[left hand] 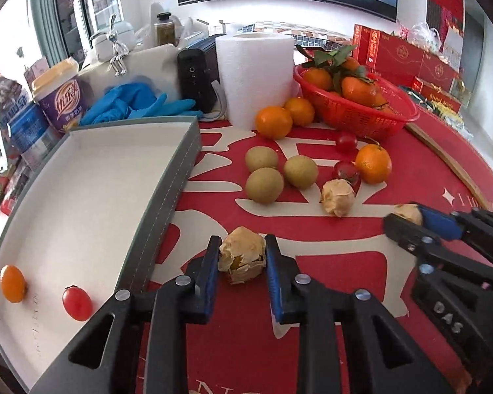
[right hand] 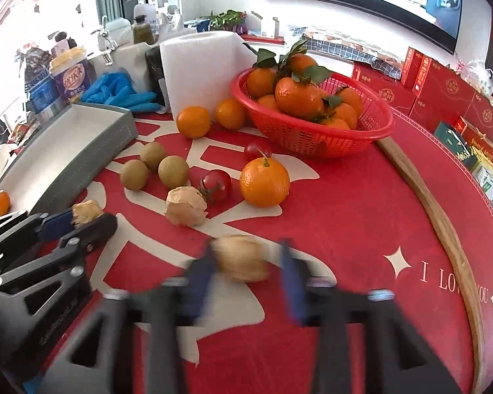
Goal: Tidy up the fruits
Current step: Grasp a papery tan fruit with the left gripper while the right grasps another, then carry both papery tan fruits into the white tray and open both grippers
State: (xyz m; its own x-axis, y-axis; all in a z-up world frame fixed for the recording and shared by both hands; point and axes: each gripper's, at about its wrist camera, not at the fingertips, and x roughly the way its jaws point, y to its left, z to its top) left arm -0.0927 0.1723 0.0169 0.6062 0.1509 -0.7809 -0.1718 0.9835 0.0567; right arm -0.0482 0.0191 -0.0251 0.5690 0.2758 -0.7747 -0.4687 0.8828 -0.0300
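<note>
My left gripper (left hand: 242,259) is shut on a papery husked groundcherry (left hand: 242,257) just above the red mat, next to the grey tray (left hand: 167,177). The tray holds a small orange (left hand: 12,283) and a cherry tomato (left hand: 77,303). My right gripper (right hand: 248,264) straddles a second husked groundcherry (right hand: 241,257); its blurred jaws stand wider than the fruit. A third husked groundcherry (right hand: 185,205) lies beyond. Three green-brown round fruits (left hand: 264,184), loose oranges (left hand: 373,163) and cherry tomatoes (left hand: 346,170) lie mid-mat.
A red basket (right hand: 312,138) of leafy oranges stands at the back right. A paper towel roll (left hand: 254,75), blue gloves (left hand: 138,101), a purple cup (left hand: 60,98) and a black device (left hand: 195,78) crowd the back. Red boxes (right hand: 443,95) line the right.
</note>
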